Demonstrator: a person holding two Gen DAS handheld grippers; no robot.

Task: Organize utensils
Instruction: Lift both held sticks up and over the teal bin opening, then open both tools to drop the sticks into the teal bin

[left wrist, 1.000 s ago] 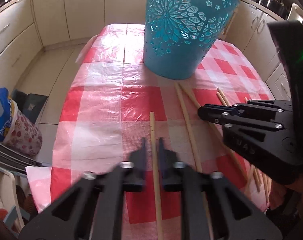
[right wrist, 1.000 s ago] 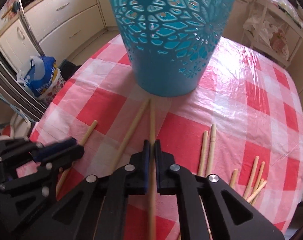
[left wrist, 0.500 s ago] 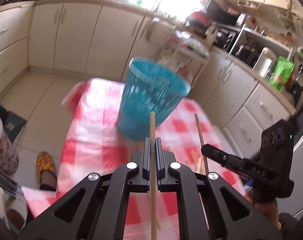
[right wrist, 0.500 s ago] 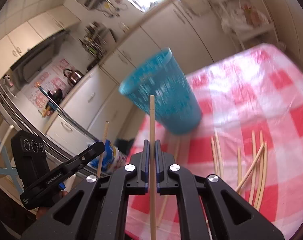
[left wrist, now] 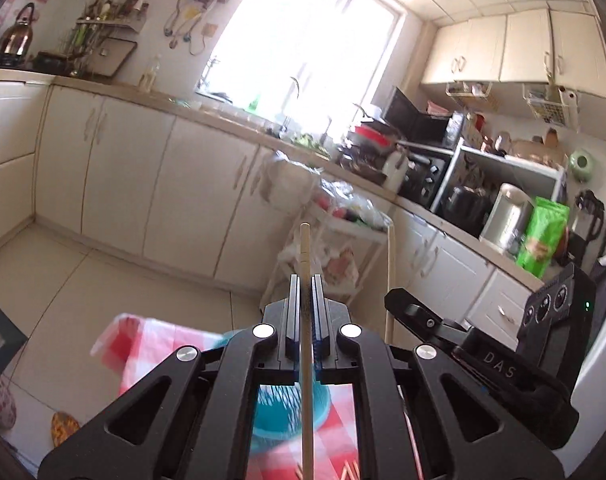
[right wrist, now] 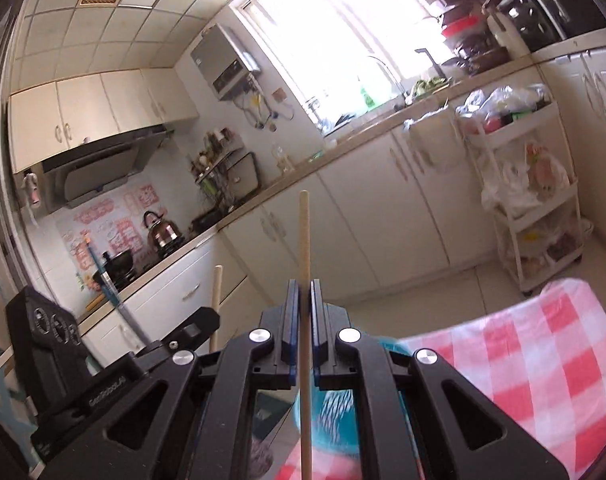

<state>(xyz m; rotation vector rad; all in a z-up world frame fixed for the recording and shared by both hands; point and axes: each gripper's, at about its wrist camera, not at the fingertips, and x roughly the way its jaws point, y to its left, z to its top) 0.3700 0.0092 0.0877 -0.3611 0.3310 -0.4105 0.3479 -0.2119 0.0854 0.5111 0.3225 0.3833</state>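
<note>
Above the table's (right wrist: 543,360) far edge, w/ bin (left wrist: 271,420) below, each claw — left (left wrist: 304,312), right (right wrist: 303,312) — pinches a chopstick (left wrist: 305,252) mid-shaft; light, stiff, smooth wood, apt to pivot

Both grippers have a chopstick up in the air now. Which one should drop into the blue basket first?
Roughly even, slight edge to the right. Left gripper and right gripper each clamp a chopstick upright, with the blue basket just below both. The right view shows the rim more clearly.
</note>
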